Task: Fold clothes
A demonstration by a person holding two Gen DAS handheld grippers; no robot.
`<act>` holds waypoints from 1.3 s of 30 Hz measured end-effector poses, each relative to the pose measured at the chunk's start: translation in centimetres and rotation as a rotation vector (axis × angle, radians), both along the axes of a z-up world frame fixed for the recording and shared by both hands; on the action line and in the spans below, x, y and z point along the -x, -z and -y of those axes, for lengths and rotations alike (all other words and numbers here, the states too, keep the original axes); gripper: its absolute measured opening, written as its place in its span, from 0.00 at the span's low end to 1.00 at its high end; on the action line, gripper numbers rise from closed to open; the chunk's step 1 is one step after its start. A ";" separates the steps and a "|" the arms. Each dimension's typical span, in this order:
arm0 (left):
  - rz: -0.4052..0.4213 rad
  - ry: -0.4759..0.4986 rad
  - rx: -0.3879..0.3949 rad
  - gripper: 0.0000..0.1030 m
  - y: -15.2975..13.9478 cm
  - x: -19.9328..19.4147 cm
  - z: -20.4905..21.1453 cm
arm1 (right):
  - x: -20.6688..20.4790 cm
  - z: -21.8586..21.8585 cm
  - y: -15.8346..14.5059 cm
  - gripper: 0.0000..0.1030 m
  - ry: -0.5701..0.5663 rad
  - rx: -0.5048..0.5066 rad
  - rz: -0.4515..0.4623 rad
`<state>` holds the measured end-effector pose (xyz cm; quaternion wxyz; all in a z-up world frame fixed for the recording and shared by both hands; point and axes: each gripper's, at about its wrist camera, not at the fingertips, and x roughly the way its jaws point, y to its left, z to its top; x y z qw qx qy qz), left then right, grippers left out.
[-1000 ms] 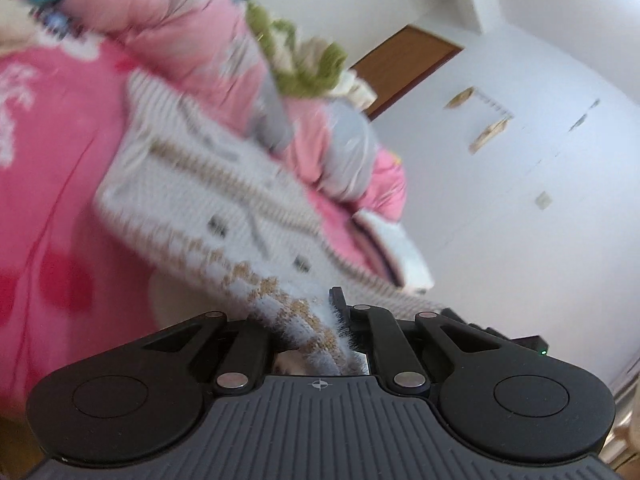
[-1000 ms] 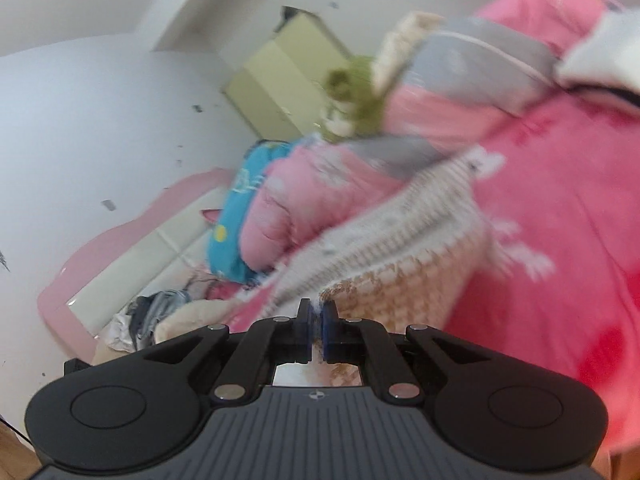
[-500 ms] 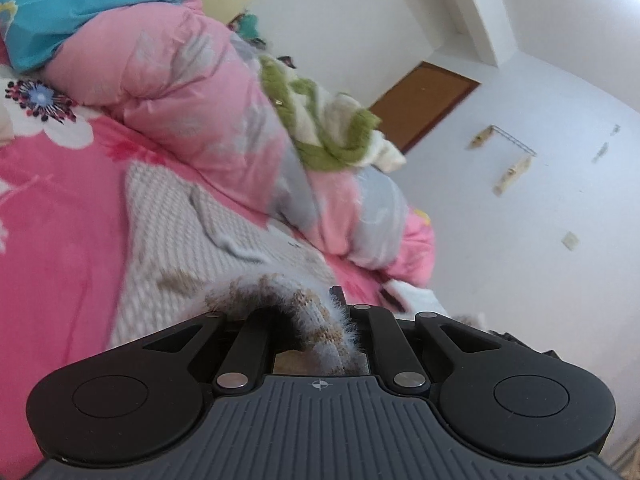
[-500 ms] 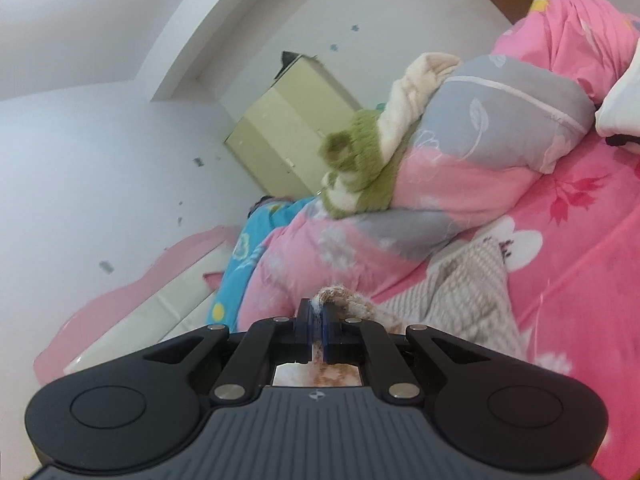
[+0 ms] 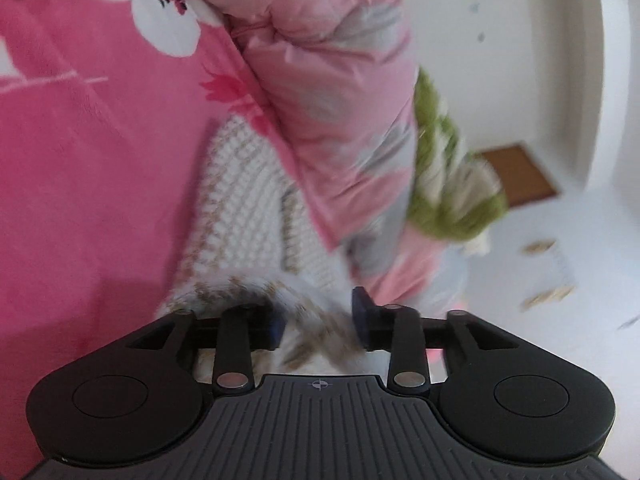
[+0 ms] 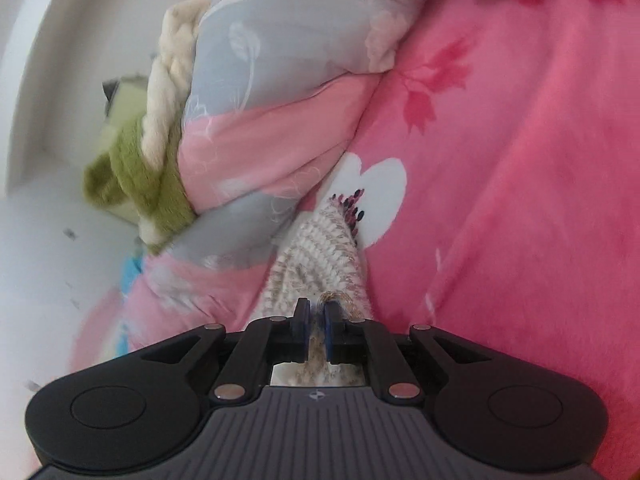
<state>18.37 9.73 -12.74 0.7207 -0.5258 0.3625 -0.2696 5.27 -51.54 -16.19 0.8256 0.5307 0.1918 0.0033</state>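
A white knit sweater (image 5: pixel 240 200) with tan patterned trim lies on the pink bedspread (image 5: pixel 80 140), its far edge tucked against a rolled duvet. In the left wrist view, my left gripper (image 5: pixel 318 324) is open. A blurred fold of the sweater's hem lies loosely between its spread fingers. In the right wrist view, my right gripper (image 6: pixel 316 320) is shut on another part of the sweater (image 6: pixel 320 248). The knit runs forward from its pads to a narrow point on the bedspread (image 6: pixel 520 160).
A rolled pink and grey duvet (image 5: pixel 340 100) (image 6: pixel 280 80) lies directly ahead of both grippers. A green and cream plush blanket (image 5: pixel 448 184) (image 6: pixel 148 176) is draped over it. Beyond are white walls and a brown door (image 5: pixel 520 176).
Both grippers have swung down over the bed, bringing the sweater's hem forward toward the duvet. The left jaws have spread apart. The right jaws stay clamped on the knit.
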 end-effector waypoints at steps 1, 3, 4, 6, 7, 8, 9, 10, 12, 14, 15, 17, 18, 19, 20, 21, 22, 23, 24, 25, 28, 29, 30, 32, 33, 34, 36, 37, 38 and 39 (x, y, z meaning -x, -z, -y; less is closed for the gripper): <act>-0.001 -0.014 0.030 0.38 0.0 0.1 -0.4 | 0.4 0.1 0.1 0.08 0.003 -0.008 0.017; -0.001 -0.043 0.076 0.39 -0.2 0.4 -1.3 | 1.4 0.3 -0.1 0.16 0.027 -0.004 0.040; 0.000 -0.057 0.093 0.39 -0.4 0.7 -1.7 | 1.9 0.4 -0.4 0.21 0.048 0.005 0.049; 0.025 -0.086 0.081 0.41 -1.5 1.5 -2.2 | 3.4 0.9 -1.3 0.30 0.114 0.017 0.092; 0.043 -0.099 0.068 0.41 -2.1 2.1 -2.5 | 4.4 1.2 -1.7 0.31 0.137 0.003 0.121; 0.067 -0.105 0.059 0.42 -2.8 2.8 -3.0 | 5.4 1.5 -2.0 0.31 0.147 -0.019 0.146; 0.088 -0.110 0.047 0.43 -3.6 3.5 -3.4 | 6.1 1.6 -2.3 0.32 0.144 -0.034 0.151; 0.104 -0.109 0.025 0.43 -4.3 4.2 -3.8 | 7.0 1.4 -2.7 0.32 0.127 -0.041 0.145; 0.140 -0.090 -0.035 0.47 -5.6 6.2 -4.2 | 8.7 0.9 -3.5 0.37 0.079 -0.041 0.124; 0.160 -0.038 -0.091 0.52 -6.0 8.3 -3.8 | 10.4 -0.4 -4.2 0.41 0.026 -0.040 0.081; 0.166 -0.007 -0.118 0.56 -6.1 9.6 -3.5 | 11.2 -1.0 -4.5 0.43 -0.001 -0.041 0.059; 0.167 0.049 -0.174 0.60 -5.7 11.7 -2.6 | 12.8 -2.4 -4.3 0.53 -0.036 -0.081 -0.011; 0.164 0.072 -0.203 0.65 -5.2 12.6 -2.0 | 13.5 -3.0 -4.0 0.58 -0.044 -0.099 -0.042; 0.160 0.090 -0.231 0.67 -4.6 13.3 -1.3 | 14.2 -3.7 -3.6 0.58 -0.052 -0.116 -0.072; 0.154 0.104 -0.258 0.68 -3.9 13.9 -0.6 | 14.6 -4.3 -3.1 0.59 -0.064 -0.131 -0.097; 0.141 0.107 -0.276 0.69 -3.2 14.3 0.0 | 14.6 -4.7 -2.5 0.59 -0.074 -0.139 -0.120; 0.122 0.097 -0.289 0.70 -2.5 14.3 0.5 | 14.6 -5.2 -2.0 0.59 -0.083 -0.148 -0.144; 0.101 0.069 -0.303 0.70 -1.8 14.1 0.7 | 14.6 -5.6 -1.4 0.59 -0.091 -0.157 -0.166; 0.080 0.042 -0.316 0.70 -1.1 14.0 0.9 | 14.3 -5.9 -0.9 0.59 -0.086 -0.165 -0.183; 0.058 0.014 -0.329 0.70 -0.4 13.8 1.2 | 14.0 -6.1 -0.4 0.60 -0.081 -0.174 -0.198; 0.027 -0.072 -0.307 0.69 1.6 13.1 1.1 | 12.4 -6.3 1.0 0.59 -0.049 -0.192 -0.191; 0.033 -0.097 -0.289 0.68 2.0 12.9 1.0 | 11.9 -6.3 1.3 0.59 -0.035 -0.197 -0.177; 0.045 -0.116 -0.279 0.68 2.2 12.7 1.0 | 11.5 -6.2 1.4 0.59 -0.020 -0.201 -0.163; 0.086 -0.123 -0.303 0.67 2.0 12.3 1.4 | 10.7 -6.1 1.6 0.59 0.006 -0.206 -0.139; 0.104 -0.130 -0.334 0.64 1.9 12.1 1.8 | 10.3 -6.1 1.7 0.58 0.017 -0.207 -0.128; 0.119 -0.133 -0.367 0.61 1.8 11.7 2.2 | 9.9 -6.0 1.9 0.58 0.029 -0.208 -0.118; 0.160 -0.133 -0.454 0.44 1.6 11.2 3.2 | 9.3 -6.1 2.0 0.57 0.038 -0.195 -0.106; 0.179 -0.131 -0.497 0.39 1.5 11.0 3.6 | 9.0 -6.1 2.0 0.56 0.037 -0.181 -0.104; 0.187 -0.127 -0.525 0.28 1.4 10.7 3.9 | 8.8 -6.2 2.0 0.52 0.037 -0.168 -0.101; 0.195 -0.125 -0.547 0.15 1.4 10.6 4.1 | 8.6 -6.3 2.0 0.45 0.036 -0.155 -0.099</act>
